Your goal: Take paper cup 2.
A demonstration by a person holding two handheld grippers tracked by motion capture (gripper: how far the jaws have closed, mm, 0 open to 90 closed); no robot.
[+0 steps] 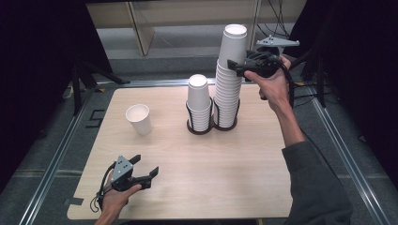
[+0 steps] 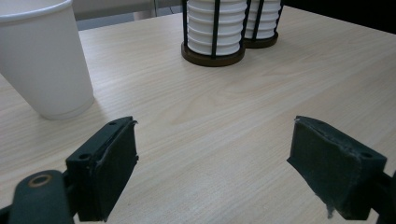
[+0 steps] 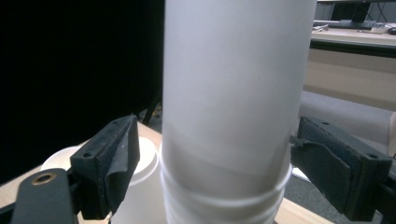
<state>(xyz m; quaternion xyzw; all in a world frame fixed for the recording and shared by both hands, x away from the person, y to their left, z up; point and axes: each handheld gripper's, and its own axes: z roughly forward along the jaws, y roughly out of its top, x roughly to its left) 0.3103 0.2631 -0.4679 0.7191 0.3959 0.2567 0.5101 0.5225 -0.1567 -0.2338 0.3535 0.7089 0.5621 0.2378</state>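
Note:
A tall stack of white paper cups (image 1: 228,89) stands in a dark wire holder at the table's far middle, with a shorter stack (image 1: 199,101) to its left. My right gripper (image 1: 236,65) is raised beside the tall stack, its jaws open on either side of the top cup (image 3: 233,84). A gap shows between the left pad (image 3: 119,163) and the cup wall. A single cup (image 1: 140,119) stands upright at the left. My left gripper (image 1: 145,165) rests near the front left edge, open with nothing between its jaws (image 2: 215,172). The single cup (image 2: 44,60) is ahead of it to the left.
The light wooden table (image 1: 244,178) sits inside a metal frame with dark floor around it. Both holders (image 2: 215,28) stand side by side on round brown bases. Wooden furniture and cables lie beyond the far edge.

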